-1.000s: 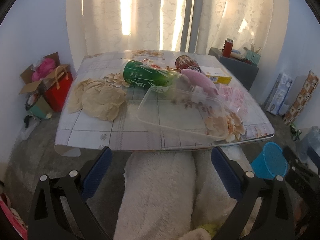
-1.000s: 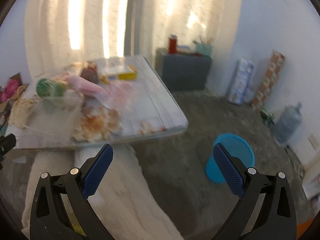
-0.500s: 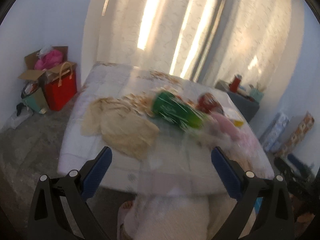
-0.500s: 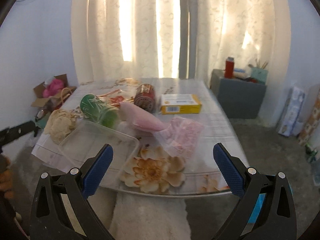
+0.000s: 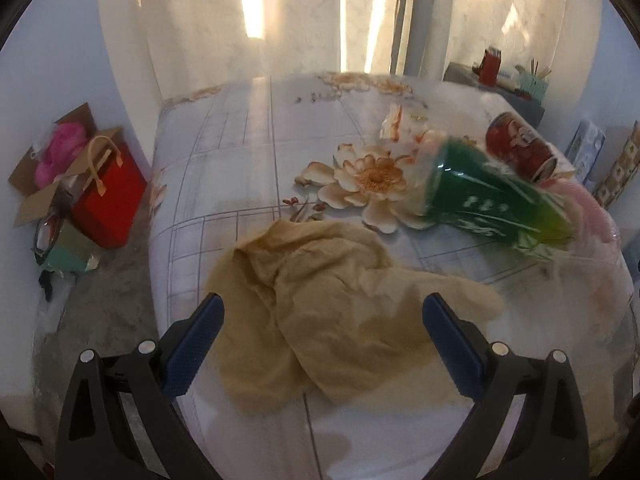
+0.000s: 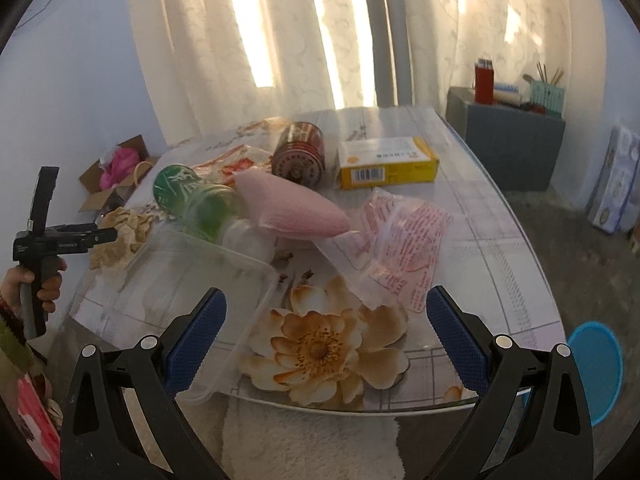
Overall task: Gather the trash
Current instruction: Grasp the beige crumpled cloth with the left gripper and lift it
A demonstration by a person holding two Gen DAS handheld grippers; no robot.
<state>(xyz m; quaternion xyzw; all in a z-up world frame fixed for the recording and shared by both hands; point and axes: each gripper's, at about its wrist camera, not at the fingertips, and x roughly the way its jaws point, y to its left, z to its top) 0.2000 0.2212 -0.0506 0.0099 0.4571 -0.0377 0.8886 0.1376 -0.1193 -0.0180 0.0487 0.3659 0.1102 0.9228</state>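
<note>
- Looking along the left gripper (image 5: 322,344) in the left wrist view: its jaws stand wide apart and hold nothing, framing the crumpled tan paper (image 5: 320,304) that lies flat on the table (image 5: 240,152) near the front edge. This alignment suggests the paper is the left hand's first pick. Beyond it a green bottle (image 5: 492,200) lies on its side, with a red can (image 5: 520,146) toppled just behind; both lie as discarded litter, not as stored goods.
- Right wrist view: the right gripper (image 6: 326,332) is likewise fully open and empty, poised over the near table edge. Between its blue pads lie a clear plastic container (image 6: 200,292), overhanging the edge, and a pink printed wrapper (image 6: 400,248). A pink pouch (image 6: 288,210) rests against the green bottle; a yellow box (image 6: 386,162) sits farther back.
- A blue waste bin (image 6: 596,372) stands on the floor to the right, below the table: probably where the trash goes, hence the right hand's position nearest it.
</note>
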